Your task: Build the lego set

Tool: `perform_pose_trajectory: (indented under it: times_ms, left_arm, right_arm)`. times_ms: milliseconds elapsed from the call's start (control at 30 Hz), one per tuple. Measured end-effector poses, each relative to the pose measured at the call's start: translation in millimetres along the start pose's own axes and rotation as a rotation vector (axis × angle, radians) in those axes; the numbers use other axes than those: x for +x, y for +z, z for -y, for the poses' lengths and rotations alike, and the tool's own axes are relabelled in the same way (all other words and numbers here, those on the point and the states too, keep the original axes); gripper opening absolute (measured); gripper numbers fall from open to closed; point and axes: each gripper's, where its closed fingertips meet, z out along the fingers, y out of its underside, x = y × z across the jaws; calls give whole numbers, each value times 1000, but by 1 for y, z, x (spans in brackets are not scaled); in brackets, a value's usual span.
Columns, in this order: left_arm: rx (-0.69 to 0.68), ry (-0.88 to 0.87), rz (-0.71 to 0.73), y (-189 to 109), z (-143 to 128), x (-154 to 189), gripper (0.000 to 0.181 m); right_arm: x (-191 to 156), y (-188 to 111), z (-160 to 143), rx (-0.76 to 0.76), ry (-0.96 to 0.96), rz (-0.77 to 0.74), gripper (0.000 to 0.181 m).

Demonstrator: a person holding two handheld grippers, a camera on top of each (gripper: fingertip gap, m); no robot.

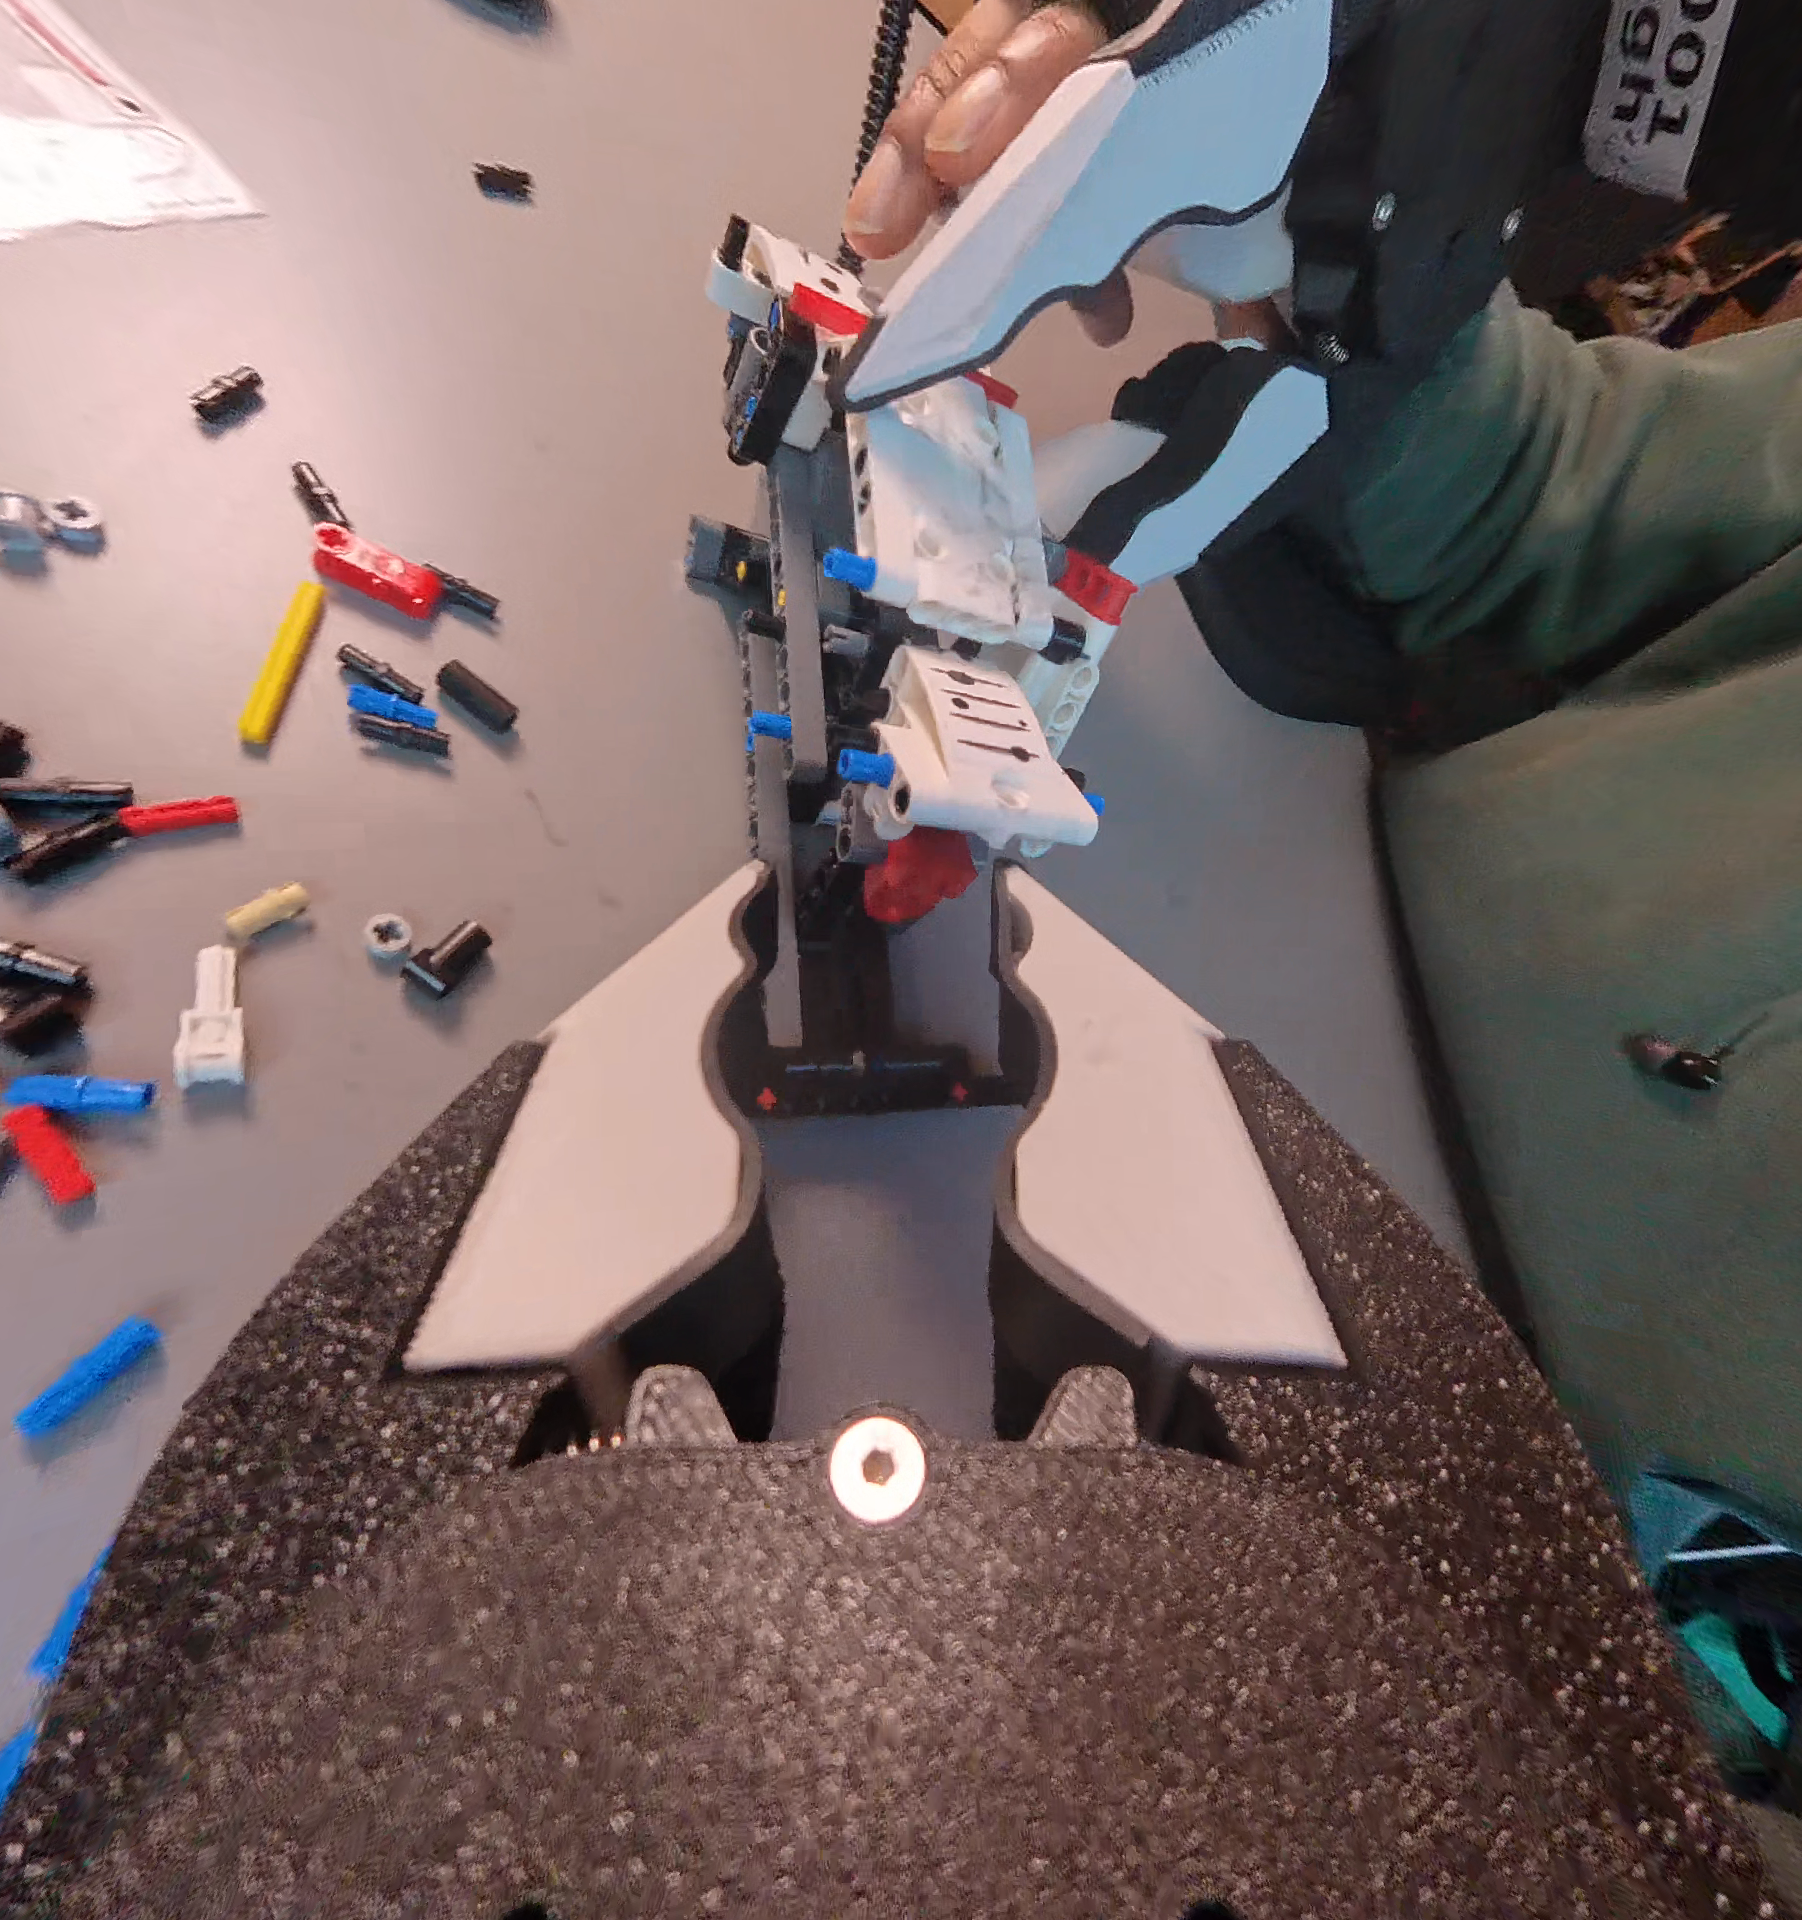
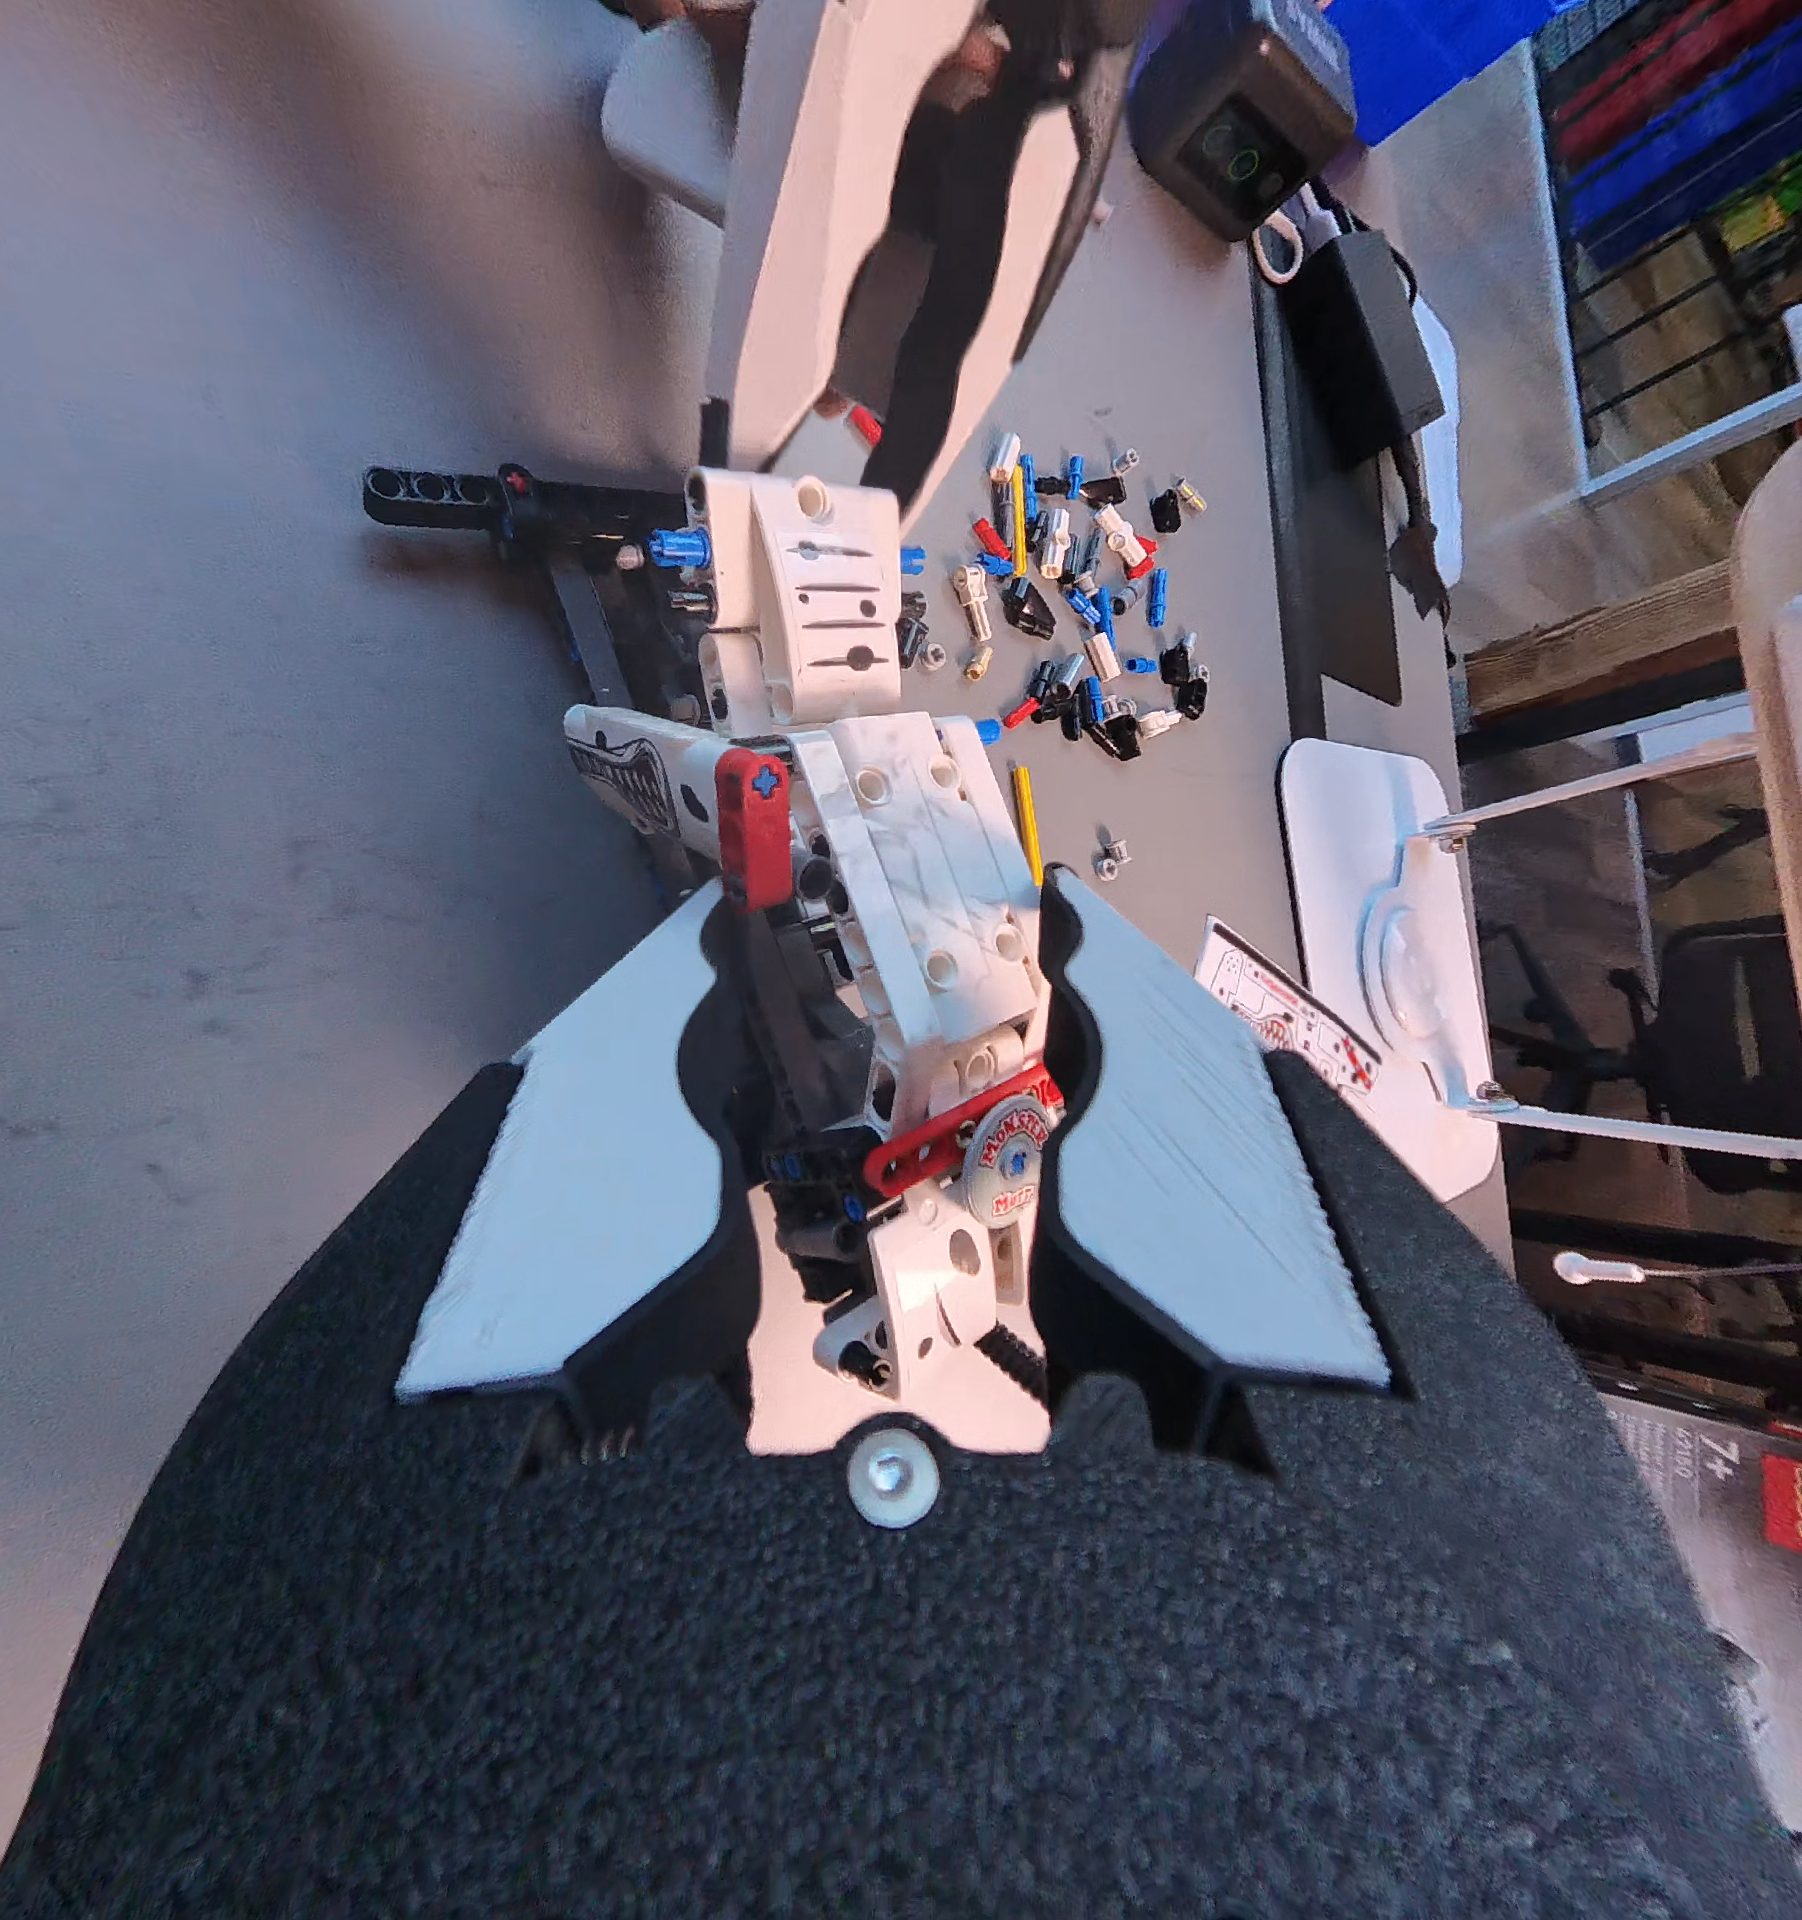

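A partly built Lego vehicle (image 1: 964, 540), white panels on a grey and black frame with red and blue pins, is held between both grippers just above the grey table. My left gripper (image 1: 881, 914) is shut on the frame's near end. My right gripper (image 2: 881, 904) is shut on the white body (image 2: 918, 862), near a red beam and a round printed disc. In the left wrist view the right gripper (image 1: 990, 488) clamps the far end, with a person's fingers (image 1: 938, 114) behind it. In the right wrist view the left gripper (image 2: 829, 462) holds the far end.
Loose pins, axles and beams (image 1: 284, 665) lie on the table left of the model, and show as a pile in the right wrist view (image 2: 1073, 603). A plastic bag (image 1: 55, 135), a sticker sheet (image 2: 1292, 1008), a white stand base (image 2: 1375, 935), a camera (image 2: 1240, 135) and the set's box (image 2: 1801, 1558) lie around. A green sleeve (image 1: 1655, 727) is at the right. The gap from one gripper's tips to the other's is roughly 7 centimetres.
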Motion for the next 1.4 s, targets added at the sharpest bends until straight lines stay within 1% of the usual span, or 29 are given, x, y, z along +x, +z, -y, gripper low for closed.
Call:
perform_pose_trajectory:
  times_ms: [67, 133, 200, 233, 300, 333, 367, 400, 433, 467, 500, 567, 667, 767, 867, 1000, 1133, 1200, 1300, 1367, 1400]
  left_arm:
    - [5, 56, 76, -5, -7, 3, 41]
    - [9, 115, 157, -6, -13, 5, 46]
    - [46, 148, 236, -1, -9, 2, 48]
    - [62, 162, 268, 2, -6, 1, 46]
    - [56, 202, 275, 5, -4, 4, 36]
    - [53, 215, 275, 5, -2, 5, 34]
    - [70, 219, 260, 4, 2, 9, 27]
    - [116, 214, 241, 0, 11, 14, 16]
    - [161, 202, 213, -4, 21, 19, 9]
    - [179, 189, 190, -6, 27, 23, 6]
    - [158, 187, 204, -4, 28, 22, 0]
    - [130, 205, 228, 1, 30, 21, 0]
    - [131, 160, 215, 1, 31, 20, 0]
    - [137, 170, 216, 1, 31, 22, 4]
    - [141, 165, 203, 1, 31, 24, 12]
    - [154, 168, 190, -3, 30, 27, 20]
    - [165, 188, 189, -12, 26, 32, 27]
    - [174, 201, 202, -20, 24, 33, 30]
    - [132, 220, 261, -25, 10, 23, 42]
    - [75, 226, 282, -19, -4, 16, 50]
    - [52, 226, 283, -14, -9, 13, 51]
  right_arm:
    - [0, 0, 0, -6, 9, 5, 56]
    - [0, 1, 1, -6, 25, 3, 56]
    - [-2, 3, 4, 2, 21, 0, 56]
    - [-2, 4, 5, 6, 16, -3, 56]
    - [-3, 3, 4, 3, 8, -13, 56]
    - [-3, 3, 4, 2, 6, -18, 56]
    - [-4, 3, 4, 3, 0, -22, 56]
    - [-4, 3, 5, 8, -9, -27, 55]
    - [-5, 3, 7, 16, -15, -37, 52]
    - [-5, 4, 10, 32, -17, -46, 48]
    - [-6, 5, 12, 39, -11, -48, 48]
    - [-5, 5, 11, 37, -17, -56, 48]
    - [-5, 5, 11, 53, 1, -56, 48]
    - [-6, 4, 11, 60, -9, -56, 49]
    - [-9, 0, 10, 56, -3, -23, 57]
    - [-11, -16, 18, 111, 34, 28, 58]
    - [-4, -24, 16, 118, 49, 7, 58]
    - [-2, -28, 17, 148, 83, 14, 58]
    - [5, -31, 12, 156, 113, 3, 58]
    - [6, -29, 4, 123, 101, -9, 58]
    - [6, -26, 1, 104, 90, -18, 58]
